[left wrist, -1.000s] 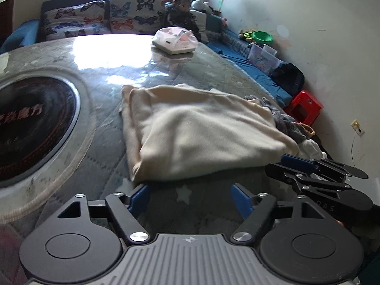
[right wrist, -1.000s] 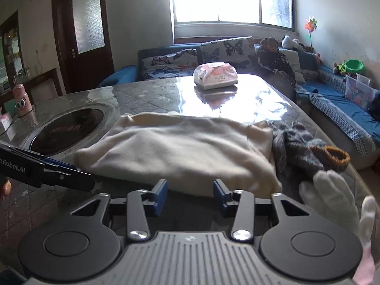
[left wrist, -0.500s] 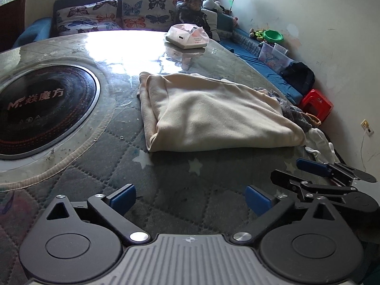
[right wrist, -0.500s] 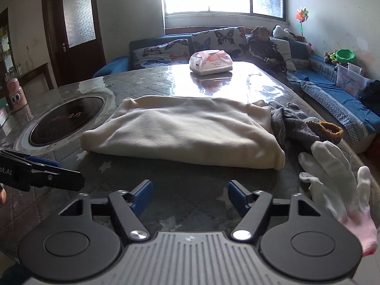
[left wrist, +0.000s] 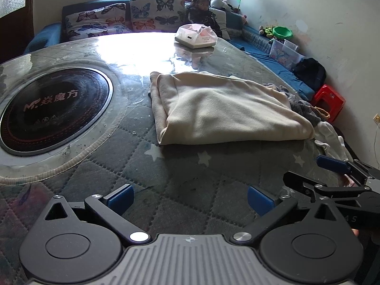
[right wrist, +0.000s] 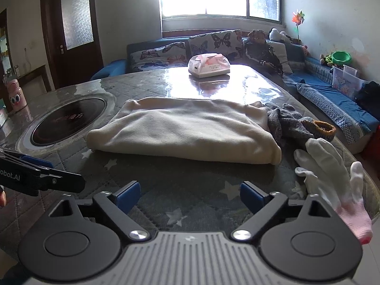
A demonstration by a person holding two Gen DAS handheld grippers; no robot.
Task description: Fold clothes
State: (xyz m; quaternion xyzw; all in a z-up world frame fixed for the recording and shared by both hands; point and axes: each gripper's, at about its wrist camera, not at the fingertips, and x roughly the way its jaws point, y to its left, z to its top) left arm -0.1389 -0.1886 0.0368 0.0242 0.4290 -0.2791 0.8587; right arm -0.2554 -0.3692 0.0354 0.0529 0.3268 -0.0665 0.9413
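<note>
Cream garment [left wrist: 228, 109] lies folded on the quilted table cover [left wrist: 180, 182], far of both grippers and apart from them. Left gripper [left wrist: 190, 197] has its jaws spread wide, nothing between them. Right gripper [right wrist: 190, 196] has just been opening and also holds nothing. Grey knitwear [right wrist: 285, 121] and a white glove [right wrist: 330, 166] lie right of the garment.

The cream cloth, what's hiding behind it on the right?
A crumpled grey knit peeks out behind the folded cream cloth, right against its edge. Beside it lie a brown beaded ring and white gloves. How far the knit runs under the cloth is hidden.
</note>
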